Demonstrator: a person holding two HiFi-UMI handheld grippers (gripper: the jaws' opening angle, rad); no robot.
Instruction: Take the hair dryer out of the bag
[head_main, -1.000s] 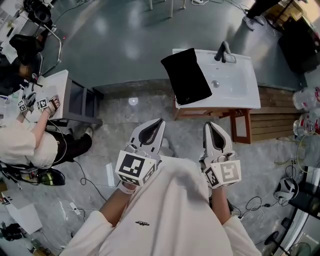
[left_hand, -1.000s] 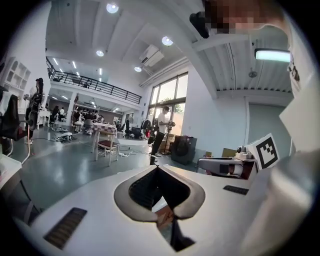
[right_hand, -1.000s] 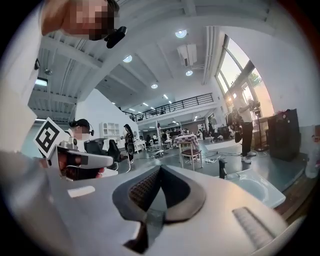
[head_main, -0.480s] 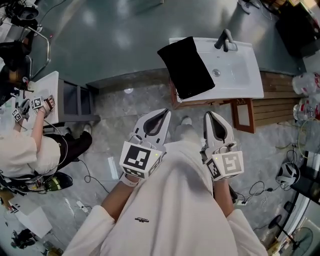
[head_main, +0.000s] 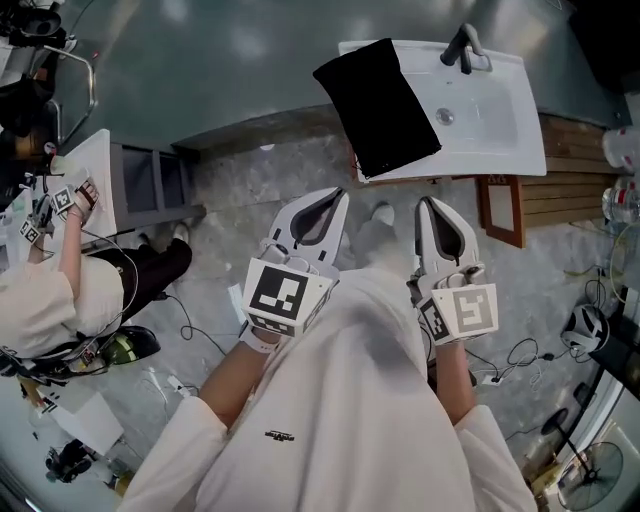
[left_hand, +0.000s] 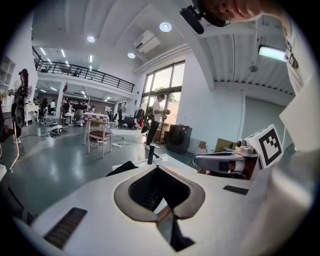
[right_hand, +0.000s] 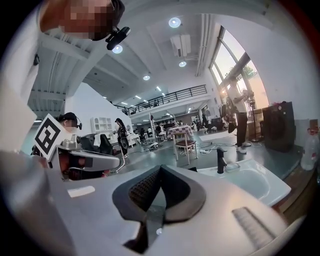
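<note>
A black bag lies flat on the left end of a white sink counter, beside the basin and its black faucet. No hair dryer shows; the bag hides whatever is in it. My left gripper and right gripper are held side by side in front of my body, short of the counter, both shut and empty. In the left gripper view the shut jaws point at the bag and faucet. In the right gripper view the jaws point left of the faucet.
A wooden frame and slatted boards stand under and right of the counter. A seated person works at a white table on the left. Cables and a headset lie on the floor at the right.
Both grippers have moved forward toward the sink counter, still side by side and shut. The counter and bag now sit higher in the head view.
</note>
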